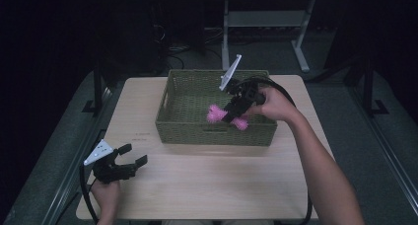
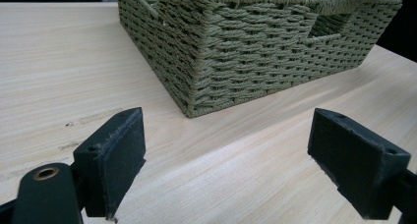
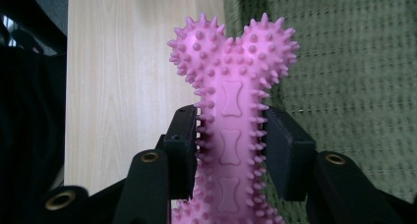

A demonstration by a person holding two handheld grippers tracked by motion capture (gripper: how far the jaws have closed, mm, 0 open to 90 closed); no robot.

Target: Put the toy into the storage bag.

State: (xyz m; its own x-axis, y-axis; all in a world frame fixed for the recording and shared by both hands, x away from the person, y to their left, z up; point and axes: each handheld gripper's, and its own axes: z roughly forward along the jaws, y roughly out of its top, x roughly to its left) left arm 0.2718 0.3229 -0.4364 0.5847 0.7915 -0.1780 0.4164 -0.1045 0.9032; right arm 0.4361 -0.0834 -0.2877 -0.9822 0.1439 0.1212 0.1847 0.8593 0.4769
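A pink spiky bone-shaped toy (image 1: 217, 115) hangs over the near part of the green woven basket (image 1: 187, 131), with my right gripper (image 1: 232, 110) shut on its shaft. In the right gripper view the pink toy (image 3: 231, 101) sits between the two black pads (image 3: 183, 150), which press on its spiked sides. My left gripper (image 1: 132, 158) rests low over the table's near-left corner, its jaws open and empty. From the left gripper view the basket (image 2: 255, 52) stands ahead, beyond the wide-apart pads (image 2: 118, 155).
The light wooden table (image 1: 197, 185) has free room in front of the basket. The basket has handle cut-outs in its walls. Dark floor, a desk frame (image 1: 261, 22) and cables lie beyond the far edge.
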